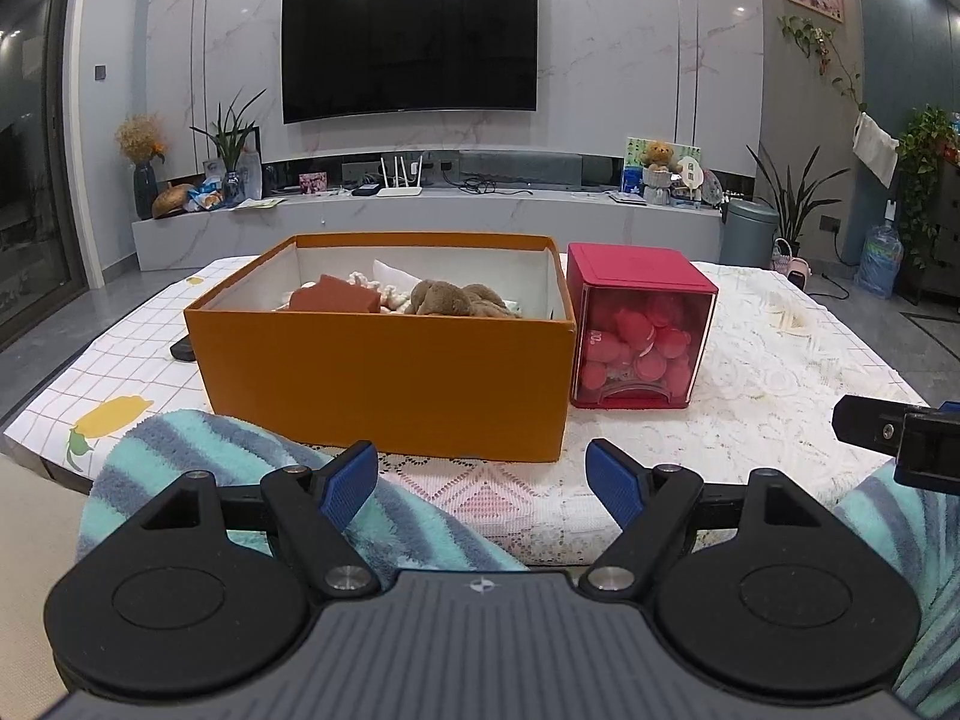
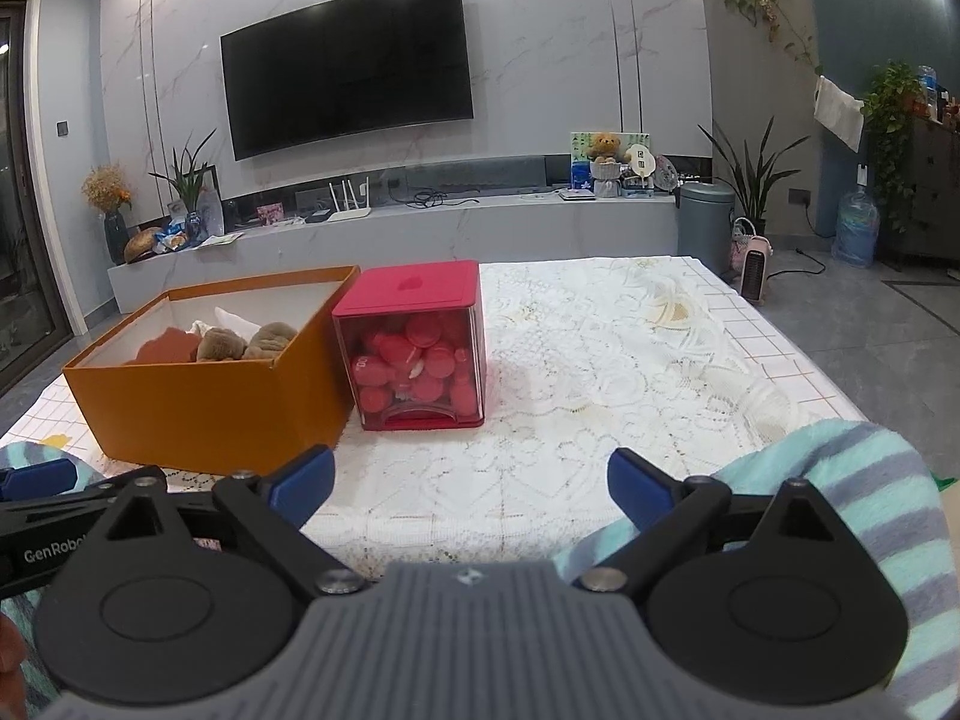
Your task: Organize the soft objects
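left gripper (image 1: pixel 482 483) spread, empty, low at table's near edge | right gripper (image 2: pixel 471 489) spread, empty | soft things: brown plush (image 1: pixel 459 300) and red block (image 1: pixel 335 295) already in orange box (image 1: pixel 384 384), touching red container (image 1: pixel 641 333) | next: probably done; if not, approach over the rim, not the wall | hidden: box floor, white items unclear; striped fleece (image 1: pixel 198 456) under grippers, sleeve or towel, can't tell

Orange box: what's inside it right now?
The orange box holds a brown plush toy, a reddish-brown block and white soft pieces. The near wall hides anything lower down.
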### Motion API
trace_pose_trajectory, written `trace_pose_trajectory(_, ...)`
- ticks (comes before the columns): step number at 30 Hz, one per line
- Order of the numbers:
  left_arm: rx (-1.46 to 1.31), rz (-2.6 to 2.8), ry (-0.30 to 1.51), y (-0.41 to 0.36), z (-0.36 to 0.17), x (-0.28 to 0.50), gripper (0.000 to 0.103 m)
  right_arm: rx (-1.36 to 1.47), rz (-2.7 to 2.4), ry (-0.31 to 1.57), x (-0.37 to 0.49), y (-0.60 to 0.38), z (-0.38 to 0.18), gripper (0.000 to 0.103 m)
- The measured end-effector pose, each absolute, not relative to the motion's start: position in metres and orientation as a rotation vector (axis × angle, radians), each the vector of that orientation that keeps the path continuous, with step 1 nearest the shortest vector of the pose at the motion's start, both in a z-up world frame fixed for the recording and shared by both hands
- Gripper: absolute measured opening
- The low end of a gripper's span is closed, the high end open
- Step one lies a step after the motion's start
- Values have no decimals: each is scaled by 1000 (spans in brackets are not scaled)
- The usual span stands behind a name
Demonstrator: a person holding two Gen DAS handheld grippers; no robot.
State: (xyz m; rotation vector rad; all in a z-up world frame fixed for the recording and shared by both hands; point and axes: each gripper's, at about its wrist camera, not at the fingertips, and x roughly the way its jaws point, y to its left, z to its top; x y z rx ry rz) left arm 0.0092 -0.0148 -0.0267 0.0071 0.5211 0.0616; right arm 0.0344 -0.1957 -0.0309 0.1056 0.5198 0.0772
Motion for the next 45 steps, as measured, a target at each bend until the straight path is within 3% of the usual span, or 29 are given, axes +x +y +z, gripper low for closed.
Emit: trace_pose_trajectory(45,9,64,524,-14,-24,10,93,107,78,517,33,-198,-32,96)
